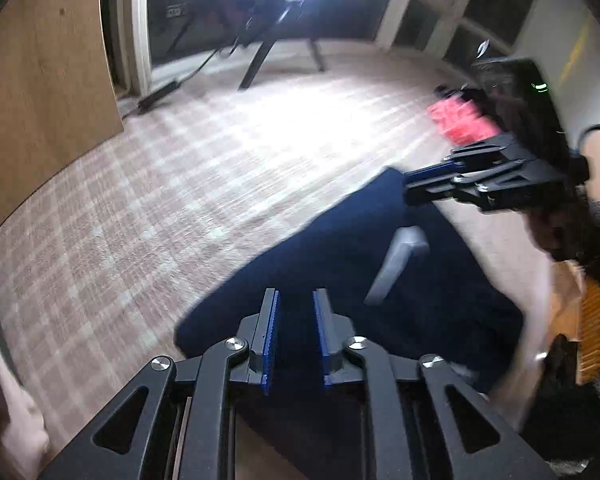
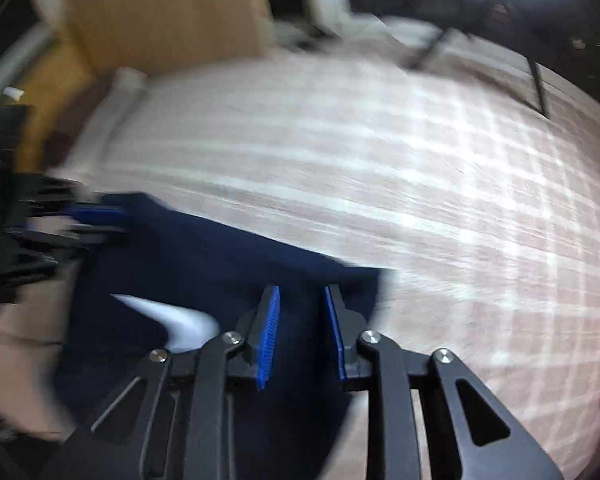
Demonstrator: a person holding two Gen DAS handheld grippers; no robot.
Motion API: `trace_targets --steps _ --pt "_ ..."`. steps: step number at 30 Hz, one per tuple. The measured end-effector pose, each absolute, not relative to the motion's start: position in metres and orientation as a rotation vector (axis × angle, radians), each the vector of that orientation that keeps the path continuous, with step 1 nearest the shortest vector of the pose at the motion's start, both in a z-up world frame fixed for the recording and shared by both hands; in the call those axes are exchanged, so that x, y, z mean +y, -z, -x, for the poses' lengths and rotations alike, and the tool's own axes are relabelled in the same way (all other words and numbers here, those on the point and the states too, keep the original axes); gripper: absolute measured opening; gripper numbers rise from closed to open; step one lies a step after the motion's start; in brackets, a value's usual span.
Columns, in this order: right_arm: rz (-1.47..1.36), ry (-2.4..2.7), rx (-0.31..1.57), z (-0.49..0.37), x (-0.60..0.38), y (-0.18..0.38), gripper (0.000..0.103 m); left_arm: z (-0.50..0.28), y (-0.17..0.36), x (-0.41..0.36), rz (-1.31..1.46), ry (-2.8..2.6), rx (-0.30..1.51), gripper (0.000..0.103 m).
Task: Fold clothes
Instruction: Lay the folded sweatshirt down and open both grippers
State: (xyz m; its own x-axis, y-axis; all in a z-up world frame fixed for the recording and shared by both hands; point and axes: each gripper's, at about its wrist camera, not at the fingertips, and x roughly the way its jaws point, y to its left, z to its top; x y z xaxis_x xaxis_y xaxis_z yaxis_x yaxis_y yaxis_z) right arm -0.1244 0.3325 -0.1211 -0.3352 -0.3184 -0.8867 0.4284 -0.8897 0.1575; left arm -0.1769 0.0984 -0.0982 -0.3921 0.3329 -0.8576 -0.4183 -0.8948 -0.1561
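Here the navy garment [image 1: 340,264], with its white logo [image 1: 396,270], lies on the checked bedcover [image 1: 180,200] as a compact dark shape, though blur hides whether it is folded. Both tools hang just above it, likely between grips: the left gripper [image 1: 296,316] and right gripper [image 2: 302,320] each show fingers spread, pinching nothing.
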Motion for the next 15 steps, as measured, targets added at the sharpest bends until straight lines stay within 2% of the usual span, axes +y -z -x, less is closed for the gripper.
trace_targets --steps 2,5,10,14,15 --pt "-1.456 2.248 0.138 0.130 0.329 0.127 0.004 0.189 0.124 0.096 1.405 -2.307 0.085 0.012" --pt "-1.454 2.253 0.130 0.139 0.325 0.135 0.005 0.191 0.118 0.085 1.421 -2.304 0.006 0.007" --pt "-1.451 2.261 0.116 0.153 0.317 0.149 0.008 0.182 0.093 0.075 1.370 -2.375 0.031 0.007" --pt "-1.458 2.276 0.114 0.164 0.312 0.161 0.007 0.193 0.102 0.074 1.370 -2.329 0.030 0.013" --pt "-1.485 2.307 0.126 0.168 0.316 0.166 0.003 0.200 0.113 0.073 1.419 -2.327 0.039 0.012"
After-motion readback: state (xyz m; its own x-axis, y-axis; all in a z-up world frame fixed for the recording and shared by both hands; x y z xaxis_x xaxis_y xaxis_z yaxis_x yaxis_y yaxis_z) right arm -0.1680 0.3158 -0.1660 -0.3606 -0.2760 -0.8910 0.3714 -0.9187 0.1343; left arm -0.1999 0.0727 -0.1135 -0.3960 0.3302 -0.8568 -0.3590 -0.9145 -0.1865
